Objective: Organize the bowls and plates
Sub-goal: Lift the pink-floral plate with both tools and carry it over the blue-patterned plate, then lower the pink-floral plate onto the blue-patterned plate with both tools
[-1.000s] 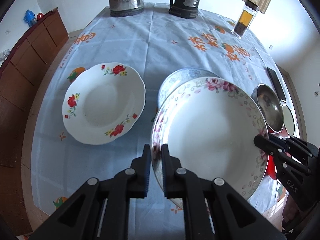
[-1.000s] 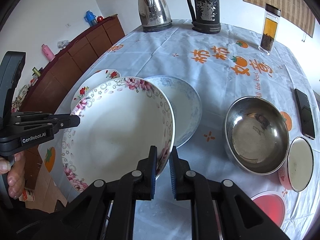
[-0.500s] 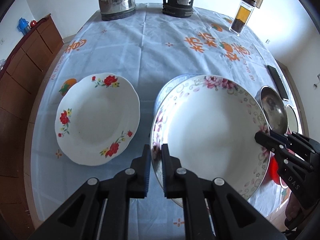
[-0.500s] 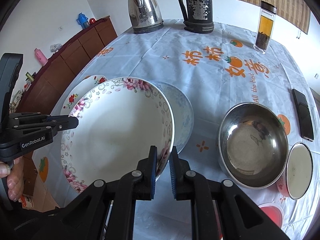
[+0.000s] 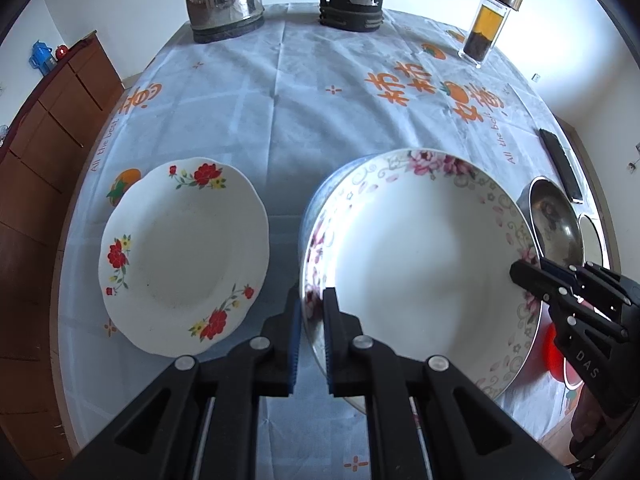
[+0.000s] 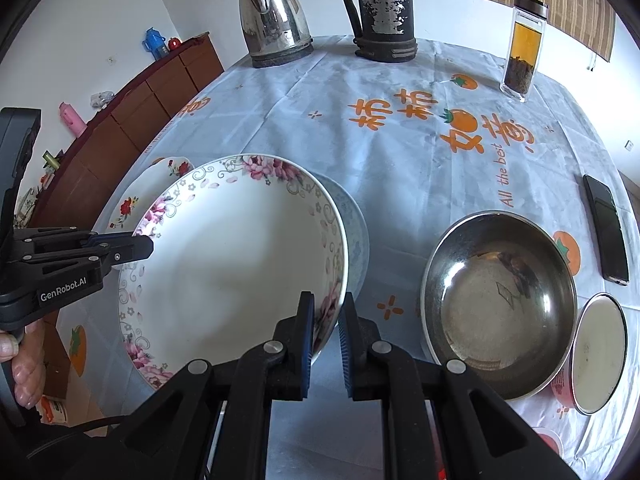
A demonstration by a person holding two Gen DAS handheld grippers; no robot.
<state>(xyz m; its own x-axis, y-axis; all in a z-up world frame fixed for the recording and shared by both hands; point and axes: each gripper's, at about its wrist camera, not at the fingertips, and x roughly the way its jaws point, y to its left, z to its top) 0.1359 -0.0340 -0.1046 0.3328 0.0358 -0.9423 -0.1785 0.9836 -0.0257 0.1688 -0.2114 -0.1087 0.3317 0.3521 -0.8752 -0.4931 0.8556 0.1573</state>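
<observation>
Both grippers carry the pink-flowered plate [image 5: 420,272] above the blue-rimmed plate [image 6: 352,236].

The left gripper [image 5: 309,312] has its jaws clamped on the plate's near-left rim; the right gripper [image 6: 325,312] has its jaws clamped on the opposite rim, so the plate hangs between them, tilted, clear of the surface [image 5: 280,120]. The step in hand looks like stacking: beyond the left jaws, just under the held plate, lies the blue-rimmed plate. The next move probably calls for levelling, centring and lowering together before either pair of jaws parts. The red-flowered plate [image 5: 184,256] lies left of the left jaws. Against the earlier frames, the held plate sits more squarely over the blue-rimmed one, hiding more of it; both grips match.
</observation>
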